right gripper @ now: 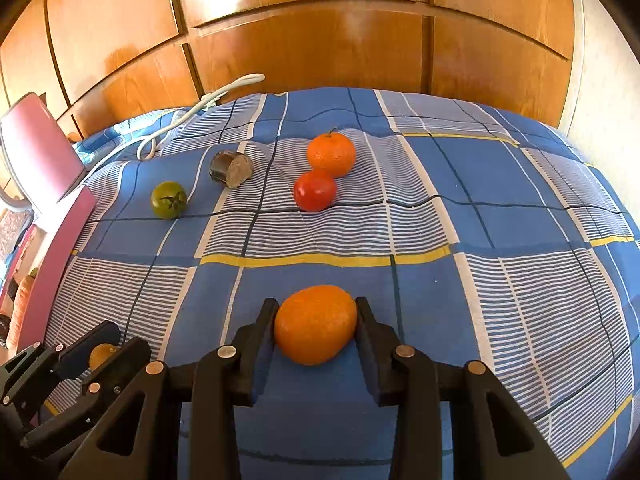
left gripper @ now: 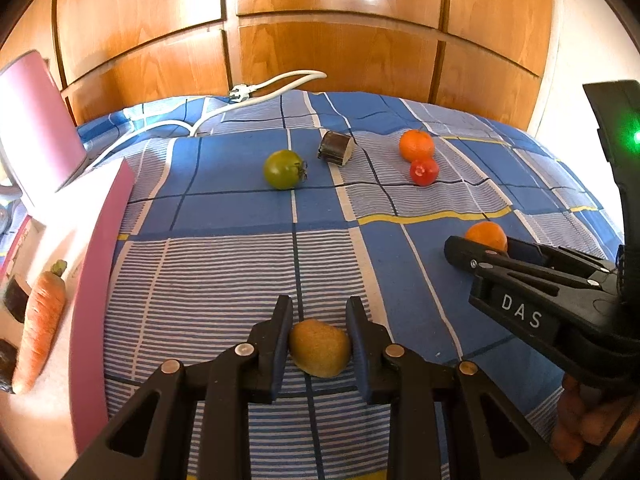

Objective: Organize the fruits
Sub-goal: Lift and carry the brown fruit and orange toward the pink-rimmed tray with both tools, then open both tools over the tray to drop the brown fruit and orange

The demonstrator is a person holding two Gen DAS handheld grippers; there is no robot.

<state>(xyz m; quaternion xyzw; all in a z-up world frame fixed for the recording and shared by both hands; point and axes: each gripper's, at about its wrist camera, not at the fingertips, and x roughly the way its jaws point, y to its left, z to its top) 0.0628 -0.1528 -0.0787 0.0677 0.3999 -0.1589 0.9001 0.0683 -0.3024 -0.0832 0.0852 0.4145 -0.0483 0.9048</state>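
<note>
On the blue checked bedspread [left gripper: 240,216], my left gripper [left gripper: 319,304] is shut on a brown kiwi [left gripper: 320,348], with both pads against its sides. To its right, my right gripper [right gripper: 316,302] is shut on an orange [right gripper: 316,330] that rests on the cloth. The left wrist view shows that orange [left gripper: 486,236] behind the right gripper's fingers [left gripper: 464,250]. The right wrist view shows the kiwi [right gripper: 102,354] at lower left. Farther back lie a green tomato [left gripper: 283,169], a red tomato [left gripper: 424,171] and a mandarin [left gripper: 416,145] touching it.
A dark cut vegetable chunk [left gripper: 336,147] lies between the green tomato and the mandarin. An open pink box [left gripper: 100,260] at the left edge holds a carrot [left gripper: 42,324] and dark pieces. A white cable [left gripper: 256,92] runs along the back, before wooden wardrobe doors [left gripper: 340,20].
</note>
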